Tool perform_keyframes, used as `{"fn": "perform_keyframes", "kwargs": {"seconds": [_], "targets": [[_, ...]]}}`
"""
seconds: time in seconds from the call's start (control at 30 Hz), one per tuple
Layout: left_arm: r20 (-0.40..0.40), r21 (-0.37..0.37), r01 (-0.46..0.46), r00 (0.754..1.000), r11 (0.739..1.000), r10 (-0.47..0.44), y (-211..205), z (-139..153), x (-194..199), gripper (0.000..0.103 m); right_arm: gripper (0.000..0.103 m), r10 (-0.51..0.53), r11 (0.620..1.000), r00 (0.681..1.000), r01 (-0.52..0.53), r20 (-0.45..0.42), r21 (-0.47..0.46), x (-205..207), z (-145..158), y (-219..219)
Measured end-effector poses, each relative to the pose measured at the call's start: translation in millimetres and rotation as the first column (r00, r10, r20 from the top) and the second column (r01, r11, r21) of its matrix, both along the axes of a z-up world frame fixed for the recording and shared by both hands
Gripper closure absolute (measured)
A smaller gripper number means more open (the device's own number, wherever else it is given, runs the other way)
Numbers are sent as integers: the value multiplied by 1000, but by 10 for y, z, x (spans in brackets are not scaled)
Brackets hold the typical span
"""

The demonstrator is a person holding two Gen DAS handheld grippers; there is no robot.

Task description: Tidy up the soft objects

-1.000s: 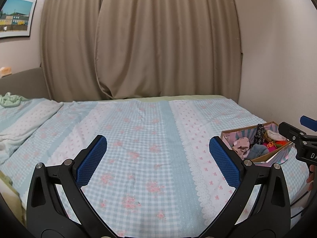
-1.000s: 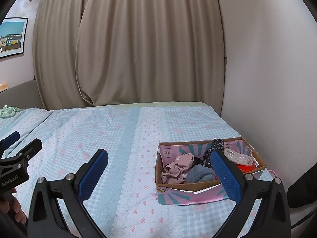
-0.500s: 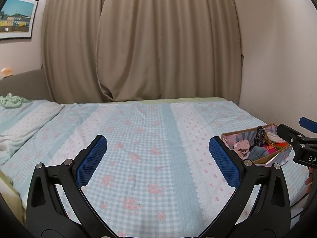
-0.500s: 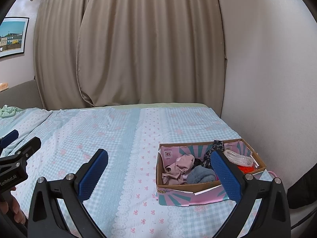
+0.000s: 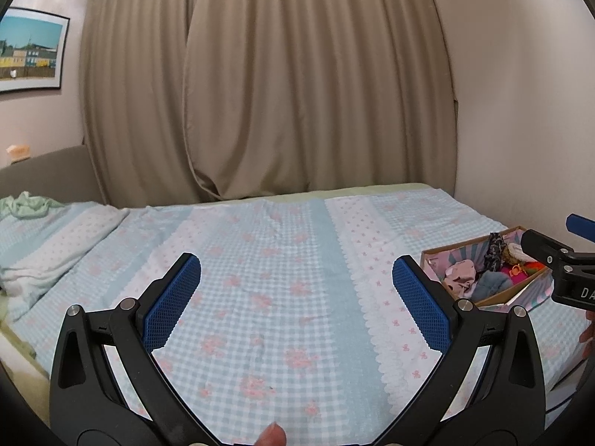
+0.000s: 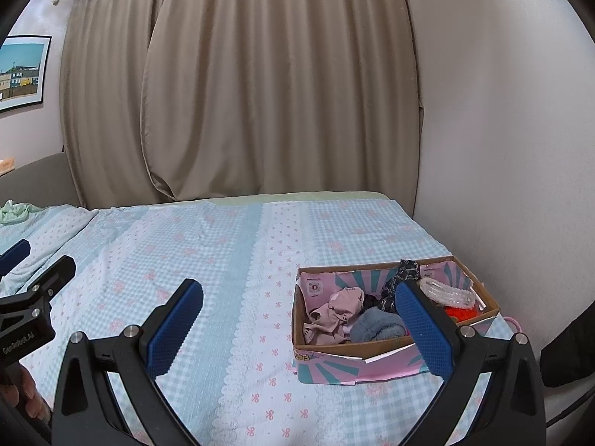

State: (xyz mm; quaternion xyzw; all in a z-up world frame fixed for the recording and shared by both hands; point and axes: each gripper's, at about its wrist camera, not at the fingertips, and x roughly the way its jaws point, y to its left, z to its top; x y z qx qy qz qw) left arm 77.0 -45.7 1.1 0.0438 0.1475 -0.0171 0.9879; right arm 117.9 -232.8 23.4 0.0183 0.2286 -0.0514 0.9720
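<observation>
A pink and teal cardboard box [image 6: 327, 366] sits on the bed at the right and holds soft items: a pink cloth [image 6: 334, 316], a grey fuzzy piece [image 6: 375, 329], a dark patterned fabric [image 6: 398, 282], a clear beaded band [image 6: 446, 291] and something orange [image 6: 459, 311]. The box also shows in the left wrist view [image 5: 498, 295]. My right gripper [image 6: 297, 316] is open and empty, above the bed just left of the box. My left gripper [image 5: 295, 297] is open and empty over the middle of the bed.
The bed has a blue checked cover with pink flowers [image 5: 279, 278]. A green cloth [image 5: 26, 206] lies at the far left by the headboard. Beige curtains [image 5: 260, 93] hang behind the bed. A wall [image 6: 502, 148] runs close along the right side.
Both views have tilted up slightly, so the bed and box sit lower in frame. Both grippers stay open and empty.
</observation>
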Motion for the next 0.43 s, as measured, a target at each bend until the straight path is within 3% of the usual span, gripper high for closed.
{"fn": "perform_keyframes", "kwargs": {"seconds": [0.43], "targets": [[6,-32,-21,1000,999,21,67,12,-4,0,0,-3,1000,1000,3,10,3,-21,23,-6]]}}
